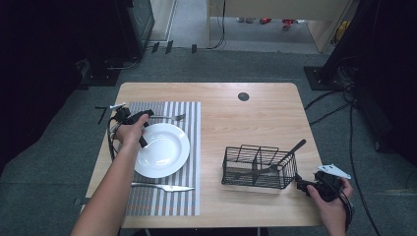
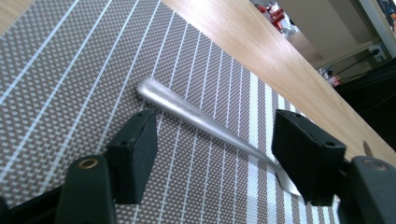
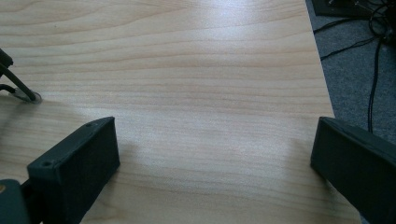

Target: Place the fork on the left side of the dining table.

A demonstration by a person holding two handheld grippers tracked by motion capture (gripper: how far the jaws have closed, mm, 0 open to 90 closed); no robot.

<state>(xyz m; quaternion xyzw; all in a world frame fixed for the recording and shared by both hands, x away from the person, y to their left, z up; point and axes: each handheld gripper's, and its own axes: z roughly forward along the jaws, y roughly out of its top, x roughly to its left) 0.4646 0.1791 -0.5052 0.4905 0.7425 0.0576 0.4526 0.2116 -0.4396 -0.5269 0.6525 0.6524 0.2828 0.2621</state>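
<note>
right hand-held gripper (image 1: pixel 301 185) jaws apart, empty, near surface edge by black wire cutlery basket (image 1: pixel 258 167) | steel knife (image 1: pixel 164 187) near side of striped grey placemat (image 1: pixel 192 147) | white round plate (image 1: pixel 164 150) mid-mat | left hand-held gripper (image 2: pixel 212 144) jaws apart, straddling steel fork handle (image 2: pixel 187 112) at far mat edge | likely fork placing/picking: keep handle centred, stay low
</note>
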